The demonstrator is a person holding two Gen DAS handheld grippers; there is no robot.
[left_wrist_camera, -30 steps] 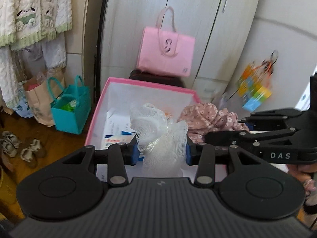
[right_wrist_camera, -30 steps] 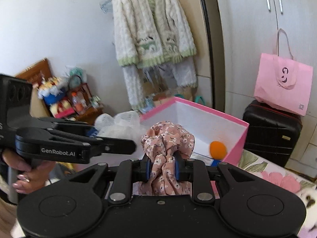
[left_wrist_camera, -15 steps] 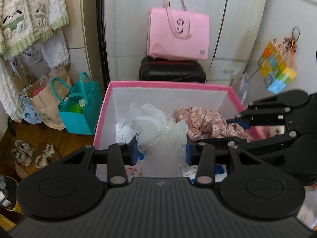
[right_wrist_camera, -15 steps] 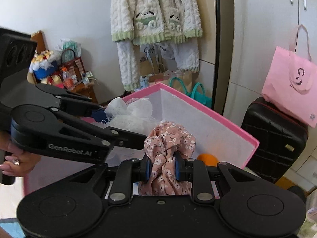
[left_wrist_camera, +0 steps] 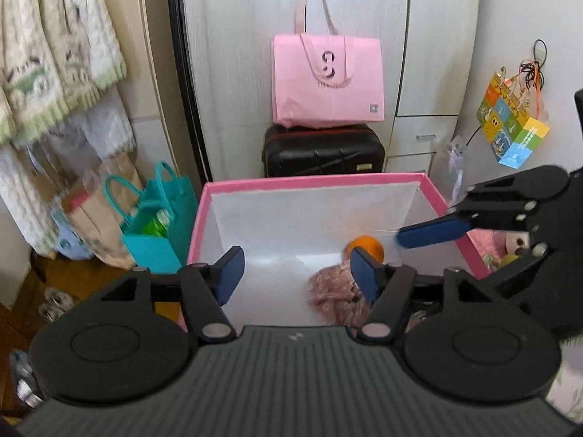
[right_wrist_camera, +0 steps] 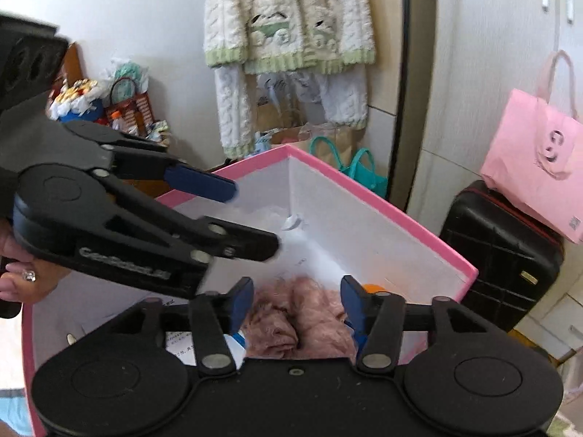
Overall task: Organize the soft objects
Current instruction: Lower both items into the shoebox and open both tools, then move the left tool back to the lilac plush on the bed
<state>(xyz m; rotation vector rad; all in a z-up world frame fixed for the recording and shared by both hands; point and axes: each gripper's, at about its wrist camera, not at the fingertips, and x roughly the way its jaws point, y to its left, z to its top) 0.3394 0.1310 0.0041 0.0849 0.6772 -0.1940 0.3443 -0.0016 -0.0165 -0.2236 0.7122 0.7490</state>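
Left gripper: your left gripper (left_wrist_camera: 295, 273) hangs over the pink box (left_wrist_camera: 313, 182) with its blue pads spread apart. Its jaws have just been opening, and nothing sits between them.
Right gripper: your right gripper (right_wrist_camera: 297, 304) is also parted over the box, jaws just opened. The pink floral cloth (right_wrist_camera: 298, 322) lies below and between the pads, which do not press on it.
Pink floral cloth: released inside the box, blurred. In your left wrist view it sits at about 5 o'clock on the box floor (left_wrist_camera: 333, 291), just beside the right-hand pad.
White mesh piece: a pale, gauzy lump (right_wrist_camera: 269, 218) lies against the white inner wall, at about 11 o'clock from the floral cloth. It is blurred and hard to make out.
Orange ball: an orange ball (left_wrist_camera: 366, 247) rests on the box floor at 1 o'clock from the floral cloth, close to it.
Surroundings: beyond the box at 12 o'clock, a pink tote bag (left_wrist_camera: 328, 80) stands on a black suitcase (left_wrist_camera: 324, 151). At 9 o'clock a teal bag (left_wrist_camera: 156, 233) sits on the floor, and a cream knitted cardigan (right_wrist_camera: 288, 18) hangs on the wall.
Person: a hand (right_wrist_camera: 14, 273) grips the left gripper's handle at the left edge of your right wrist view.
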